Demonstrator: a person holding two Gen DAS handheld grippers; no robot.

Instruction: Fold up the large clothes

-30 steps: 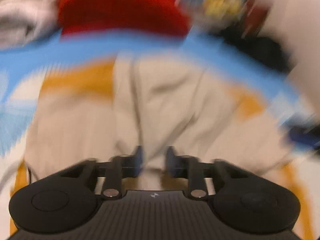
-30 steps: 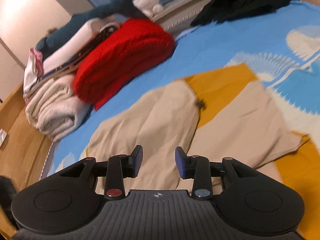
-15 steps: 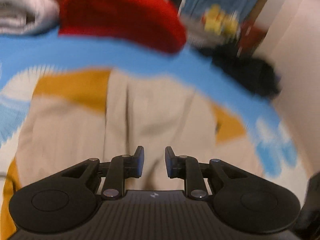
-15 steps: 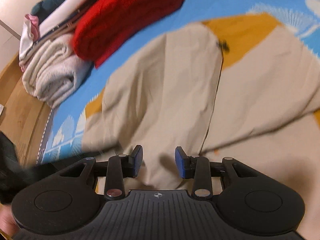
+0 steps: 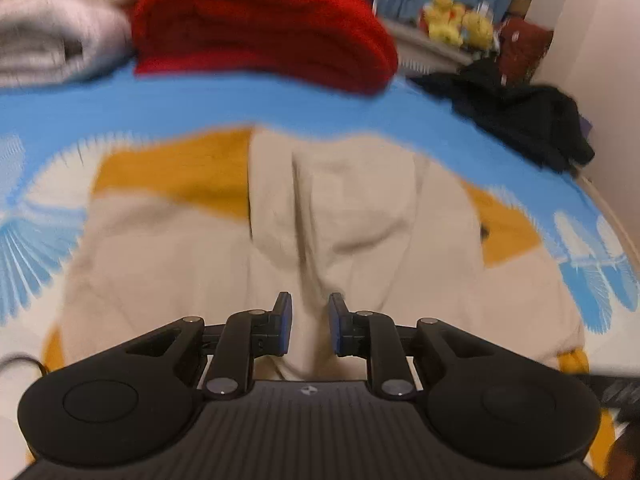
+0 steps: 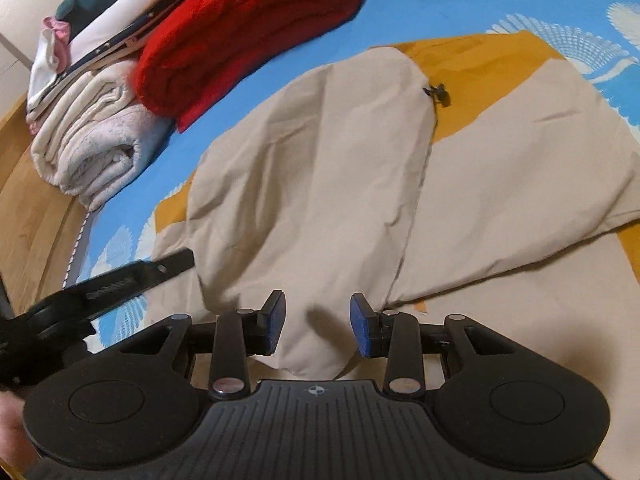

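We hover both tools over the beige-and-mustard garment (image 6: 320, 184) spread flat on the blue bed (image 6: 420, 12), sleeves folded inward to narrow it. Our left gripper (image 5: 309, 326) has just been opening its fingers, nothing between them; our right gripper (image 6: 318, 326) fingers stand spread, empty, near the hem for the next fold.

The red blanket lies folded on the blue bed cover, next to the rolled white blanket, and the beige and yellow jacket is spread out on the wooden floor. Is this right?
Not quite. In the right wrist view, the jacket is spread on the blue bed cover, not the wooden floor. The red blanket does lie folded beside the rolled white blanket.
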